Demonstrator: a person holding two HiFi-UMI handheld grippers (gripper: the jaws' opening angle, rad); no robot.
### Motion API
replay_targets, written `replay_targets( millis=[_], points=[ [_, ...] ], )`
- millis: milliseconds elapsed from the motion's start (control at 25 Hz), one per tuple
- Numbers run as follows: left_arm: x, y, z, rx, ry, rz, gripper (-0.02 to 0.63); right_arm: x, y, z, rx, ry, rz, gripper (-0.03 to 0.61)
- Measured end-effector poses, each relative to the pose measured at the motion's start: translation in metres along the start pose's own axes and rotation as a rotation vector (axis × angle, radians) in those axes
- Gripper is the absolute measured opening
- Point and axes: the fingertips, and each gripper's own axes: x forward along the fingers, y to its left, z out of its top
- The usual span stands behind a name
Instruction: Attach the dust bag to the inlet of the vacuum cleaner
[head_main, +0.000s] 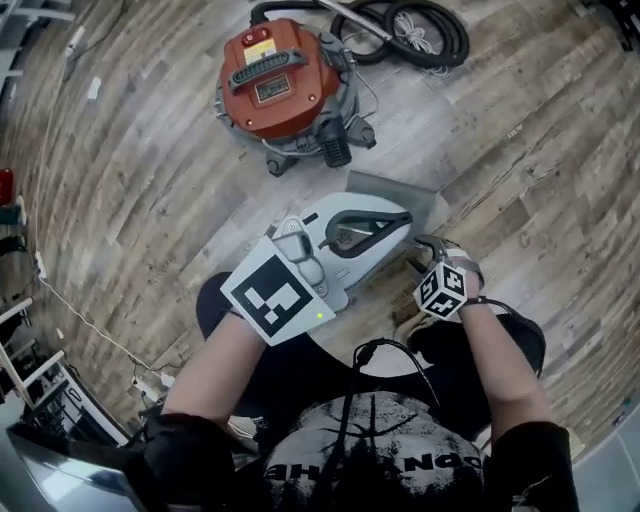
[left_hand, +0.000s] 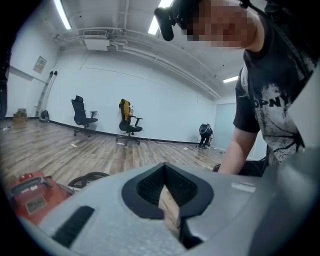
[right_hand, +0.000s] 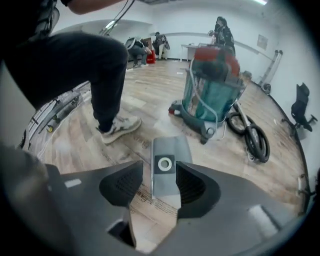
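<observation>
Right gripper view: my right gripper (right_hand: 159, 172) tilts steeply down, jaws released over the flat grey dust bag (right_hand: 170, 147), which lies lengthwise toward the red vacuum cleaner (right_hand: 212, 95). On my left gripper (left_hand: 165, 180), the jaws are clenched and empty.

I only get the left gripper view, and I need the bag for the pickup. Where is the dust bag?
Observer: The dust bag lies flat on the floor, with its ring facing up.
Operator: Is the right gripper on it?
Observer: No. The right gripper is open and aimed down at the bag, which shows between its jaws with the pads clear of it.
Operator: And where is the vacuum relative to the bag?
Observer: The vacuum cleaner stands on the floor just beyond the bag, apart from it.
</observation>
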Motion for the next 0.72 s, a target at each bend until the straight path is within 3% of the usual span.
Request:
replay_targets(
  millis=[160, 280, 480, 720],
  points=[
    [0.028, 0.016, -0.078, -0.018, -0.001, -0.006, 0.000, 0.121, 0.002, -0.072, -0.041, 0.113, 0.039, 0.215],
    [0.037, 0.017, -0.111, -0.030, 0.001, 0.020, 0.000, 0.170, 0.009, -0.110, -0.088, 0.197, 0.091, 0.215],
    [0.030, 0.013, -0.135, -0.072, 0.015, 0.086, 0.001, 0.207, 0.014, -0.133, -0.169, 0.263, 0.104, 0.210],
    [0.023, 0.005, -0.134, -0.093, -0.006, 0.135, 0.002, 0.228, 0.016, -0.145, -0.204, 0.289, 0.076, 0.170]
  ],
)
